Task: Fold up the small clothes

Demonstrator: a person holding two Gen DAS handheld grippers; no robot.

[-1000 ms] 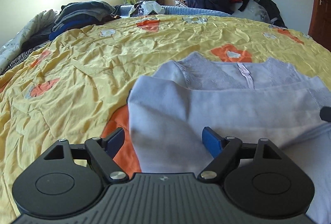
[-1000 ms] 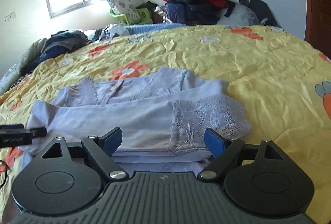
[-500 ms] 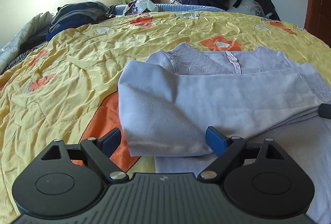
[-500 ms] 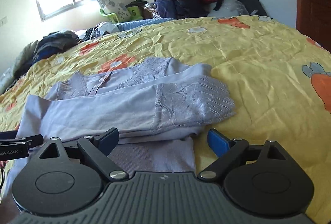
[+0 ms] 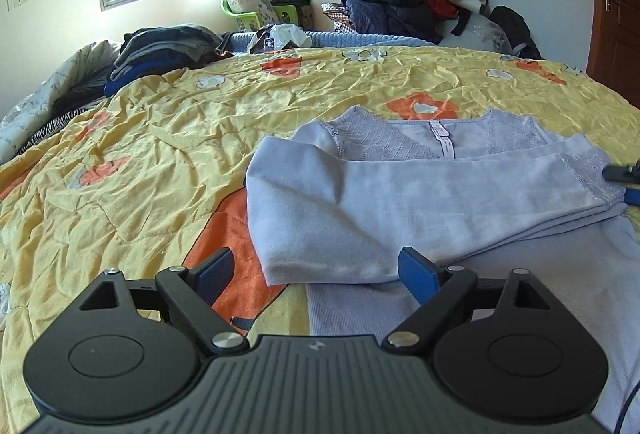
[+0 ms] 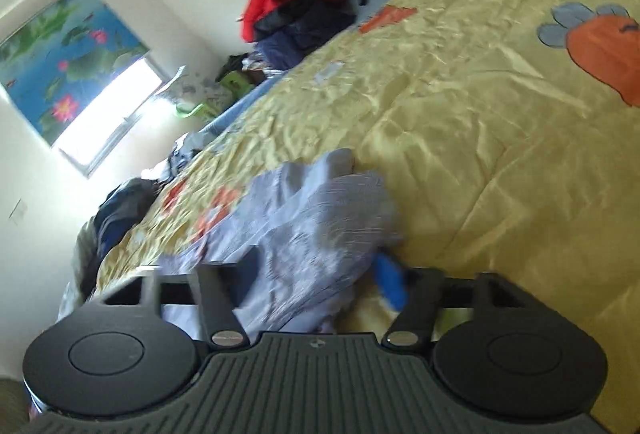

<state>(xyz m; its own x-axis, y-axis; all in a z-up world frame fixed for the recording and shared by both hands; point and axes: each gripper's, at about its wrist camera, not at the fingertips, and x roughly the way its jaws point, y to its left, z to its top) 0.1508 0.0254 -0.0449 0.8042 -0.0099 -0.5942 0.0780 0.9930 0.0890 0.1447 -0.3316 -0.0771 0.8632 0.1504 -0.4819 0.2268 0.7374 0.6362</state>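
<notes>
The left gripper point(image 5: 318, 274) hovers low over the quilt point(image 5: 152, 161), jaws wide apart with nothing clamped; the near left corner of the top point(image 5: 400, 209) lies between its pads, untouched as far as the view shows. The lavender top sits on the quilt at 12 to 2 o'clock from this gripper. Its long axis runs left to right across the view: folded edge at 9 o'clock, lace cuffs at 3 o'clock, neckline and label toward 12 o'clock, away from the camera. A sleeve is folded across the body, parallel to that axis.

At 3 o'clock, at the picture's edge, the right gripper point(image 5: 628, 181) meets the cuff end. In its own tilted, blurred view the right gripper point(image 6: 316, 274) has just been closing, and the lace cuff end of the top point(image 6: 312, 230) is bunched between its pads, apparently gripped. The quilt point(image 6: 500, 153) fills 12 to 3 o'clock.
</notes>
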